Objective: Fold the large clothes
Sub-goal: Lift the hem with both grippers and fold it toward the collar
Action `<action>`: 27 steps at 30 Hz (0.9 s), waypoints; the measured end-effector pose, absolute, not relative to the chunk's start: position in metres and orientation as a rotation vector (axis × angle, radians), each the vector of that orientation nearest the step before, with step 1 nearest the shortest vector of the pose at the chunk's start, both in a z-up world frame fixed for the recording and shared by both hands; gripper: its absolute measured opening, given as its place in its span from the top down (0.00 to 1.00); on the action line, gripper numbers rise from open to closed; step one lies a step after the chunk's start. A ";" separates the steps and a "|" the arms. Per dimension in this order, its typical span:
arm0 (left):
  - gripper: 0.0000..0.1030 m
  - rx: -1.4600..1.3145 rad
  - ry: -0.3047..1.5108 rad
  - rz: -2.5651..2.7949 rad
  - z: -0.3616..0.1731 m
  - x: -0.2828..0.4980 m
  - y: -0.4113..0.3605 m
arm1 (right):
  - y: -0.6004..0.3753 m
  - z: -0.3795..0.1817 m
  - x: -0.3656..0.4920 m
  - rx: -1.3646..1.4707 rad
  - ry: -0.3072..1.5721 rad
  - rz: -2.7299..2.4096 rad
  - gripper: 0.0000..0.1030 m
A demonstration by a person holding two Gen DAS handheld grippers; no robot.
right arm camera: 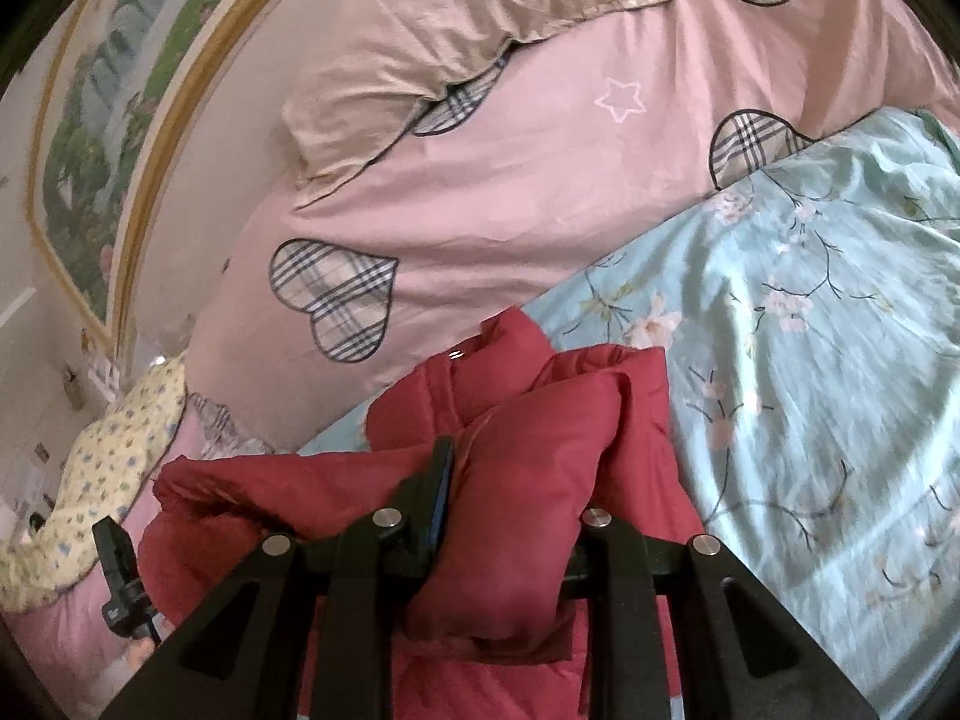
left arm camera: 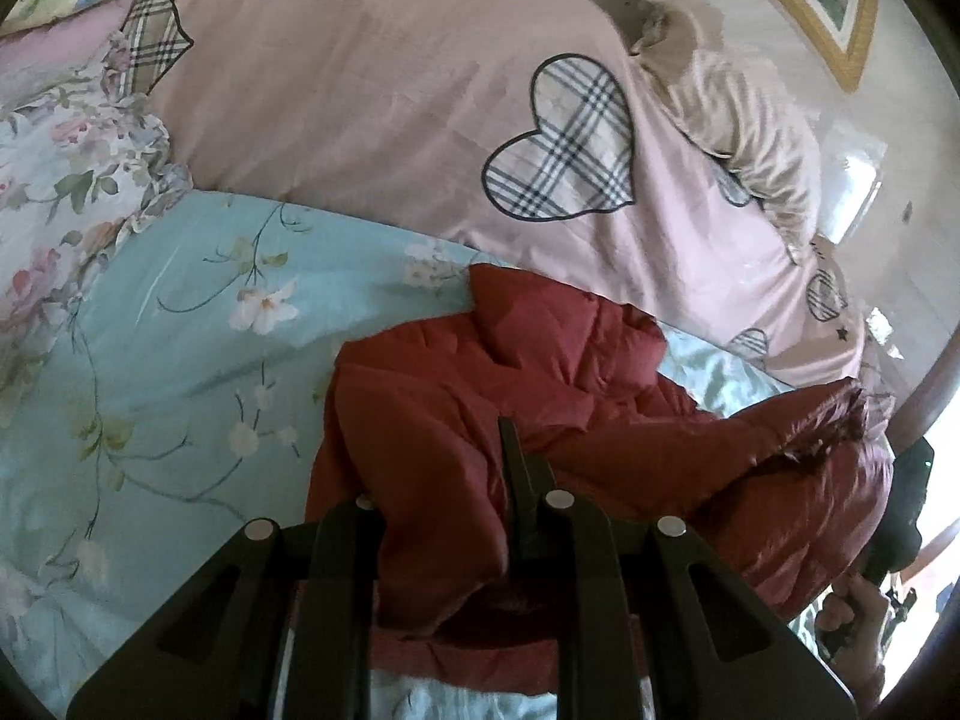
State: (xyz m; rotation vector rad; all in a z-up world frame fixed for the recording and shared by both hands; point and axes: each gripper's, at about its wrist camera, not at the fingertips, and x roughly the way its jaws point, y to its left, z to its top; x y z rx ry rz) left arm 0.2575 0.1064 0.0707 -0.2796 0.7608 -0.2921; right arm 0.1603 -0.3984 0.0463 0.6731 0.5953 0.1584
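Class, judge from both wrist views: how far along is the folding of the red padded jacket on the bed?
Done: little; the red jacket lies bunched on the blue floral sheet, with no neat fold visible. In hand: the left gripper and right gripper each have jacket fabric bulging between their fingers, apparently gripped. Left: spreading it flat, then folding sleeves and body.

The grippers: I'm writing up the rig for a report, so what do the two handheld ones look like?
Both look alike. The left gripper and right gripper are matte black, with flat angular linkage arms that have triangular cut-outs and round silver pins at the joints. The fingers are thin dark blades; the right one's finger pad looks bluish. No cables or markings show.
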 end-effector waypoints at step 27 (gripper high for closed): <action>0.80 -0.326 0.883 -0.188 -0.020 0.416 0.082 | -0.413 -0.034 0.313 0.691 0.716 -0.026 0.75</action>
